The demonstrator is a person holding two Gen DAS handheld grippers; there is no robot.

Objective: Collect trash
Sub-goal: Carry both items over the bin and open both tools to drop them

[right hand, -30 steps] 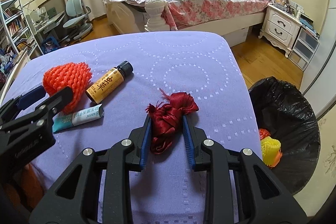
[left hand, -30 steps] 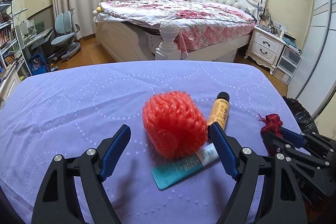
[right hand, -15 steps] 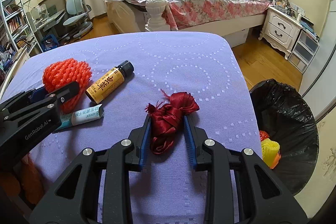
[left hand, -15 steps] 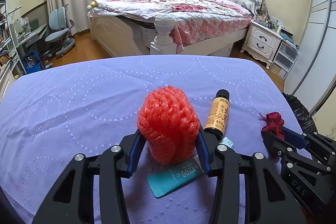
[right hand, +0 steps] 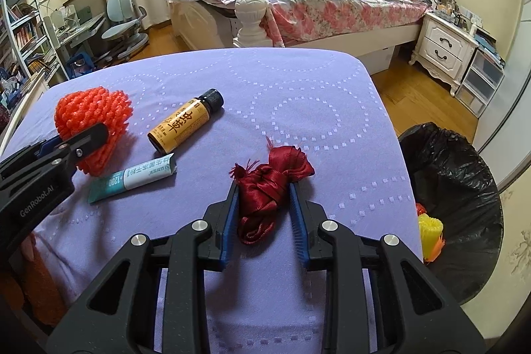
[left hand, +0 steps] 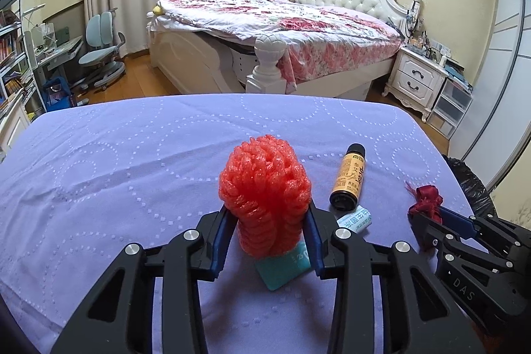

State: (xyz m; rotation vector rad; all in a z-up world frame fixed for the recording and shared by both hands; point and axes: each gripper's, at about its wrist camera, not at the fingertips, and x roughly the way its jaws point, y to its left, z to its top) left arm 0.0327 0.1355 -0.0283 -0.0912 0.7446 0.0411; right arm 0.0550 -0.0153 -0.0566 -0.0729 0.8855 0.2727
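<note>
My left gripper [left hand: 269, 221] is shut on an orange-red foam fruit net [left hand: 265, 191], which it squeezes and holds just above the purple table [left hand: 132, 161]. The net also shows in the right wrist view [right hand: 94, 125]. My right gripper [right hand: 264, 201] is shut on a crumpled dark red ribbon [right hand: 270, 181] near the table's right edge. A yellow bottle with a black cap [right hand: 184, 125] and a teal and white tube [right hand: 132, 179] lie between the two grippers.
A bin lined with a black bag [right hand: 454, 204] stands on the floor right of the table, holding yellow and orange foam nets [right hand: 429, 231]. A bed [left hand: 282, 32], a nightstand [left hand: 418, 78] and a desk with a chair [left hand: 99, 55] stand behind the table.
My left gripper has closed from wide open onto the foam net and squeezed it narrower. My right gripper has stayed shut on the red ribbon, barely moving.
</note>
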